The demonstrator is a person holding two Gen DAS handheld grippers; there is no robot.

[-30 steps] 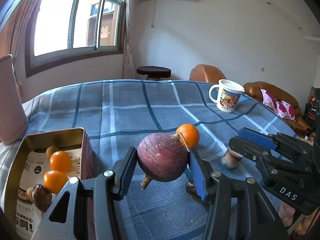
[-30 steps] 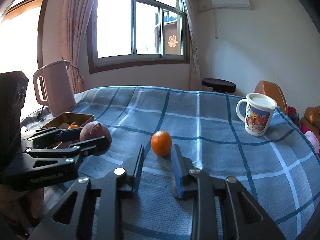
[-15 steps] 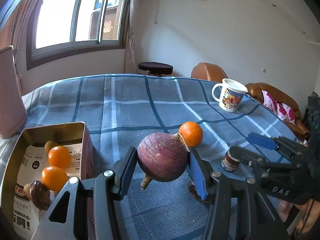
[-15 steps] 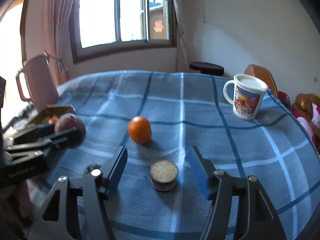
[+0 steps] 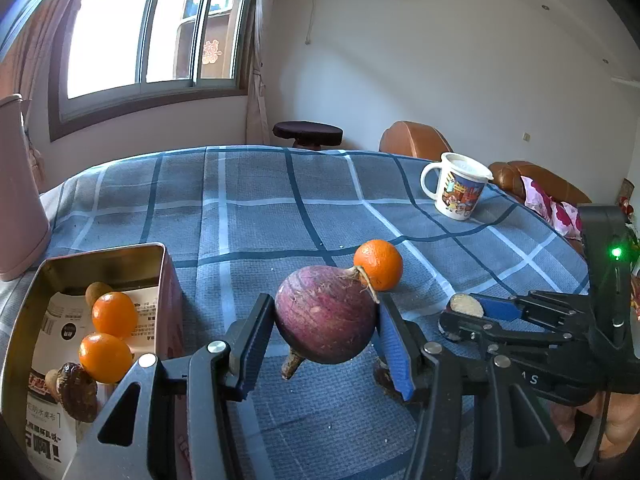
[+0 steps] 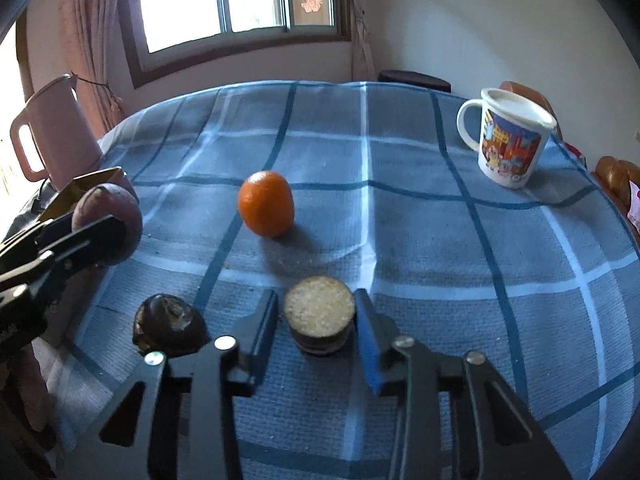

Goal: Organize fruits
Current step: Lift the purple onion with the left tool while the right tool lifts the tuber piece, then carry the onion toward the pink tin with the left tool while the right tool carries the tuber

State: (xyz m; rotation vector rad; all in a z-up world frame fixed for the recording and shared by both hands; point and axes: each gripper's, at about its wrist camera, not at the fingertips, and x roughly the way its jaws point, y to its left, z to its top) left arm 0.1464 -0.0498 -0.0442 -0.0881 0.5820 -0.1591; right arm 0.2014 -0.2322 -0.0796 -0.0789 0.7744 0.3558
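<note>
My left gripper point(image 5: 326, 330) is shut on a round purple radish point(image 5: 325, 314) and holds it above the cloth; it also shows in the right wrist view point(image 6: 108, 222). My right gripper point(image 6: 318, 320) is open, its jaws on either side of a round brown cake-like disc point(image 6: 319, 320) that rests on the cloth; I cannot tell if they touch it. An orange point(image 6: 266, 209) lies beyond it, and also shows in the left wrist view point(image 5: 378, 265). A dark brown lump point(image 6: 168, 326) lies left of the right gripper.
A metal tin point(image 5: 104, 260) at the left holds two oranges point(image 5: 109, 314), a small brown fruit and a dark lump. A pink kettle point(image 6: 52, 140) stands behind it. A printed mug point(image 6: 508, 142) stands at the far right on the blue checked tablecloth point(image 5: 248, 208).
My right gripper has moved down and forward around the brown disc, and its jaws have narrowed. My left gripper still holds the radish in about the same place.
</note>
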